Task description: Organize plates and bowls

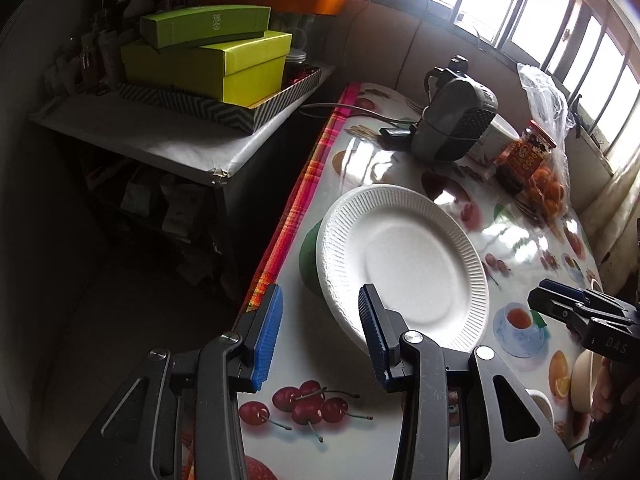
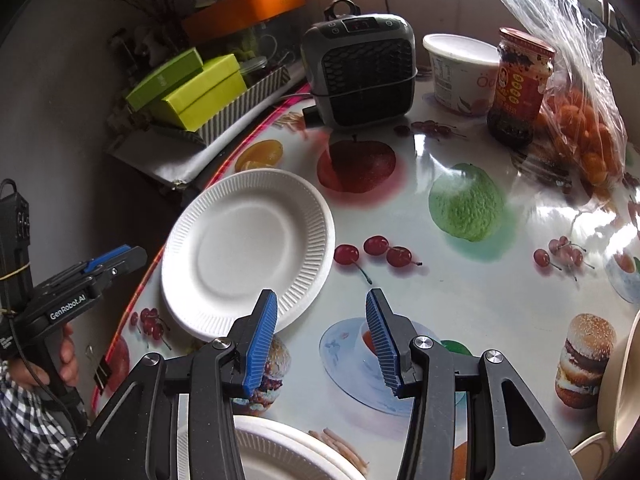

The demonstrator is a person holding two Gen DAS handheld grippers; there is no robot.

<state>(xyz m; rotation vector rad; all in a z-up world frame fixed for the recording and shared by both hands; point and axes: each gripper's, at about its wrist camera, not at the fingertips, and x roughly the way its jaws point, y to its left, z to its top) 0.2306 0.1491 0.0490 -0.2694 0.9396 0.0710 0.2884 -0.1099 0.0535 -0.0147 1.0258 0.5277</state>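
"GenRobot.AI" printed white on left gripper (image 2: 116, 258) body; "DAS" on right gripper (image 1: 560, 300) body; jar (image 2: 520, 88) label unreadable.

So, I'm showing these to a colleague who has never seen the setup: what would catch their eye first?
Probably the white paper plate, lying near the table's left edge on a glossy fruit-print tablecloth. Next, the grey heater at the back, with a red-labelled jar and a bag of oranges to its right. Both hand-held grippers, left and right, are open and empty.
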